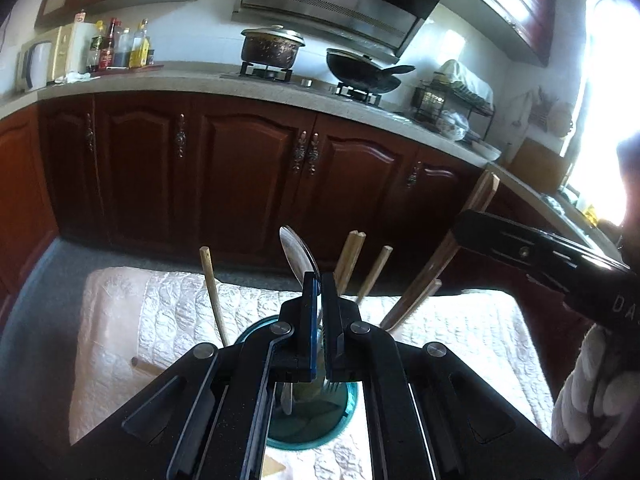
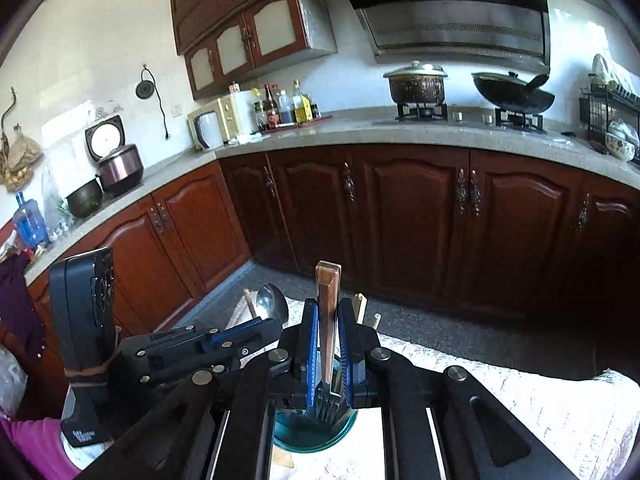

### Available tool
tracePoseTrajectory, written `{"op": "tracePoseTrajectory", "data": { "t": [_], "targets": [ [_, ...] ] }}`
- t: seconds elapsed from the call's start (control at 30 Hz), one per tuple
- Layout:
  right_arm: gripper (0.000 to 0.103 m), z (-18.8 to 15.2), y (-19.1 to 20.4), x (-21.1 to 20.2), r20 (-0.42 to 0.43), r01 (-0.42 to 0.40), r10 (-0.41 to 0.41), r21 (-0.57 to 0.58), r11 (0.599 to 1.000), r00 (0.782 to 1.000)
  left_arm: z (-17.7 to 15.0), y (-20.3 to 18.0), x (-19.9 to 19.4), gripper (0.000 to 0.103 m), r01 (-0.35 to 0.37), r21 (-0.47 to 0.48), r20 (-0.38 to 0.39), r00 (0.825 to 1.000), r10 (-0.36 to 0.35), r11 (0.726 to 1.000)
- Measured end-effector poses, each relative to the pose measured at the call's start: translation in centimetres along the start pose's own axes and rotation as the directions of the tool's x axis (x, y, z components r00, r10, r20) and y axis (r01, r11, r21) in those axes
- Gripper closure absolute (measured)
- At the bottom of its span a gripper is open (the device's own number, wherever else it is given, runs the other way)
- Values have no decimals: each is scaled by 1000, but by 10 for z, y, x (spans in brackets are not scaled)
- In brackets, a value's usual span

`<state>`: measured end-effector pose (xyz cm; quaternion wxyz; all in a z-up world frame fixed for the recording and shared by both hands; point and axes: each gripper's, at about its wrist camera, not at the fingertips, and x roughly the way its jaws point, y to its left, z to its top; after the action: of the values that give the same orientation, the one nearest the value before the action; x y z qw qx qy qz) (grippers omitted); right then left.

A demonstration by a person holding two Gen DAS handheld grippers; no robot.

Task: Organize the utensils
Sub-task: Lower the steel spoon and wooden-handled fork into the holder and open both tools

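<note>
You are nearly done: most utensils stand in the teal cup (image 1: 352,400), your left hand-held gripper (image 1: 319,300) clamps the spoon (image 1: 296,252), your right hand-held gripper (image 2: 328,340) clamps brown chopsticks (image 2: 328,304), and one chopstick (image 1: 146,367) lies on the surface (image 1: 460,336).

We see a lidded pot (image 2: 416,84) and a black wok (image 2: 514,94) on the stove, a microwave (image 2: 214,122) beside bottles (image 2: 284,106), a rice cooker (image 2: 116,160), and a dish rack (image 1: 456,100).
</note>
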<state>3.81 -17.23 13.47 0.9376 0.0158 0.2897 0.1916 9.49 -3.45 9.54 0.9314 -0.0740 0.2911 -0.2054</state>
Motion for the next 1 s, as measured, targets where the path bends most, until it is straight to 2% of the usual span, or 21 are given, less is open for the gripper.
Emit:
{"op": "tracePoseTrajectory", "data": {
  "t": [0.23, 0.63, 0.83, 1.0],
  "targets": [
    [94, -9, -5, 26, -45, 0, 0, 2, 1000, 999, -9, 5, 23, 103, -44, 21, -4, 999, 44, 999],
    [94, -37, -21, 62, -156, -33, 45, 79, 996, 987, -39, 6, 39, 102, -57, 21, -103, 993, 59, 998],
    [94, -41, -30, 63, -171, -46, 67, 121, 992, 983, -51, 8, 43, 102, -69, 5, -138, 988, 69, 998],
    [78, -39, -34, 49, -139, -67, 89, 156, 986, 986, -53, 5, 39, 102, -63, 4, -148, 987, 63, 998]
  ]
}}
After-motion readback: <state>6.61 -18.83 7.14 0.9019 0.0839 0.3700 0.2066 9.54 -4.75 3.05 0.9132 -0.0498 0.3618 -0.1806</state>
